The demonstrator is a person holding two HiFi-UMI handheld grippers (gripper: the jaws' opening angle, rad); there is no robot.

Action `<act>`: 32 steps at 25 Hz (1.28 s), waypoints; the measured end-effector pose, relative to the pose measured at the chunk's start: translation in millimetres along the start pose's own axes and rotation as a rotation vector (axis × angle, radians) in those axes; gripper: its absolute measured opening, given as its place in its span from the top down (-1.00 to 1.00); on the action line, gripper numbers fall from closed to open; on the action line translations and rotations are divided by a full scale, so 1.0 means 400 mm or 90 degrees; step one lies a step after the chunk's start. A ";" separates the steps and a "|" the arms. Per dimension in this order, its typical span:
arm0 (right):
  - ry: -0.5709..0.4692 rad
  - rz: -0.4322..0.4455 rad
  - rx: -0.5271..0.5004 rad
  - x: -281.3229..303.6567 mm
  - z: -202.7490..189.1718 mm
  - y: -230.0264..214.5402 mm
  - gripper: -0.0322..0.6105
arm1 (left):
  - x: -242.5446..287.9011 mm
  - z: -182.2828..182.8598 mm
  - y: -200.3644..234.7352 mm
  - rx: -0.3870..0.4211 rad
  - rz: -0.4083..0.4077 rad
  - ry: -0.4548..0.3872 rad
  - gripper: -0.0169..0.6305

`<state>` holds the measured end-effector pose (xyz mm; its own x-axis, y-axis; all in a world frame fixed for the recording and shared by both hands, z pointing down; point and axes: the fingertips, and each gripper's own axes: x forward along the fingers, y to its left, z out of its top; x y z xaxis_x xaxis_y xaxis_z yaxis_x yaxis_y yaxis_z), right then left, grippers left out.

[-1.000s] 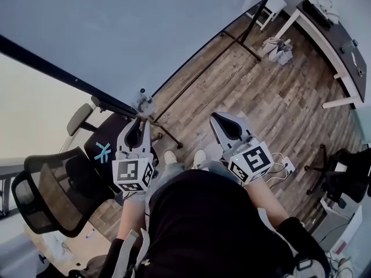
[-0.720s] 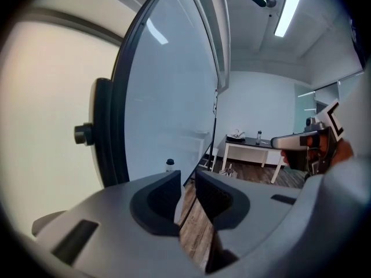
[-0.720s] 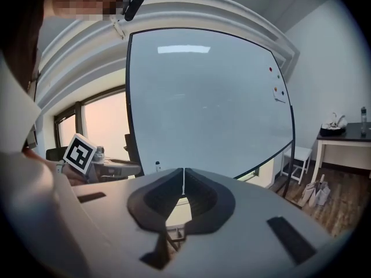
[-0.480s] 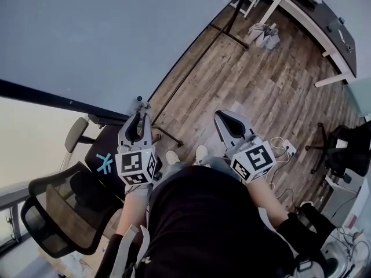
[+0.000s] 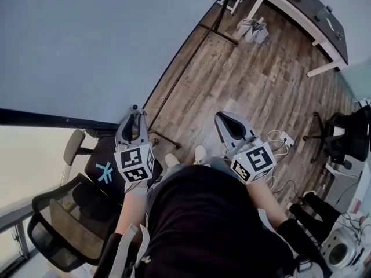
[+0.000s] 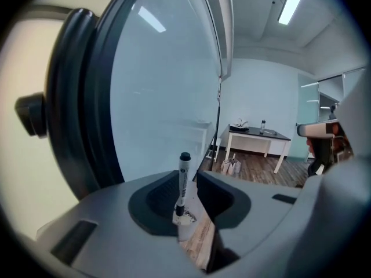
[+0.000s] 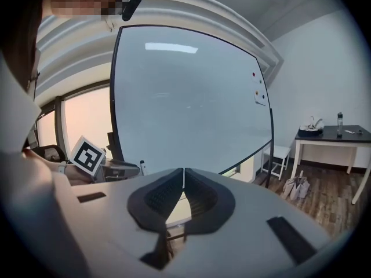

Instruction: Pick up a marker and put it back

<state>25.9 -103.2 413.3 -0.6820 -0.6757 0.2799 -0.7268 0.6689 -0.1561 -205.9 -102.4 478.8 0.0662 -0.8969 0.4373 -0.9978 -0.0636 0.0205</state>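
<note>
A black-capped marker (image 6: 182, 181) stands upright in a small white cup (image 6: 185, 229) by the lower edge of the whiteboard (image 5: 87, 39). My left gripper (image 6: 189, 177) has its jaws a little apart, one on each side of the marker. The marker leans near the left pad, and a sliver of whiteboard shows between it and the right jaw. In the head view the left gripper (image 5: 135, 113) has its tips at the marker (image 5: 135, 107). My right gripper (image 5: 221, 116) hangs over the wooden floor, and its jaws (image 7: 183, 172) meet with nothing between them.
A black mesh office chair (image 5: 64, 230) stands behind my left arm, its seat (image 5: 105, 171) marked with blue tape. The whiteboard's stand leg (image 5: 191, 59) runs along the floor. A dark-topped desk (image 5: 316, 13) and a pale bag (image 5: 249, 29) are at the far right.
My left gripper has moved forward to the whiteboard's edge, and its jaws now flank the marker. The right gripper has stayed roughly where it was, and the head view has shifted.
</note>
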 end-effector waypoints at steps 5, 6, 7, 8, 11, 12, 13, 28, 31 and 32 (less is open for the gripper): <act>0.000 -0.014 0.001 0.001 0.002 -0.006 0.84 | 0.022 -0.009 0.010 0.007 0.002 0.019 0.66; -0.001 -0.015 0.001 0.001 0.003 -0.008 0.84 | 0.026 -0.010 0.011 0.010 0.005 0.023 0.65; -0.002 -0.016 0.001 0.000 0.004 -0.010 0.84 | 0.030 -0.011 0.011 0.015 0.008 0.028 0.65; -0.003 -0.017 0.002 -0.001 0.005 -0.011 0.84 | 0.032 -0.011 0.011 0.019 0.011 0.032 0.64; -0.004 -0.018 0.002 -0.003 0.009 -0.015 0.84 | 0.040 -0.010 0.012 0.032 0.019 0.044 0.65; -0.005 -0.019 0.002 -0.002 0.011 -0.017 0.84 | 0.043 -0.010 0.013 0.035 0.021 0.047 0.64; -0.005 -0.020 0.002 -0.001 0.011 -0.018 0.84 | 0.046 -0.011 0.015 0.037 0.024 0.050 0.64; -0.007 -0.032 0.007 -0.005 0.015 -0.046 0.84 | 0.069 -0.018 0.029 0.043 0.052 0.078 0.69; -0.007 -0.033 0.009 -0.008 0.013 -0.048 0.84 | 0.068 -0.019 0.030 0.043 0.050 0.077 0.71; -0.007 -0.033 0.010 -0.008 0.012 -0.049 0.84 | 0.068 -0.019 0.029 0.043 0.048 0.076 0.72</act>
<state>42.0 -115.5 411.0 -0.6439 -0.7130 0.2775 -0.7625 0.6279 -0.1559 -215.7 -124.2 497.7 -0.0152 -0.8418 0.5395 -0.9967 -0.0301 -0.0750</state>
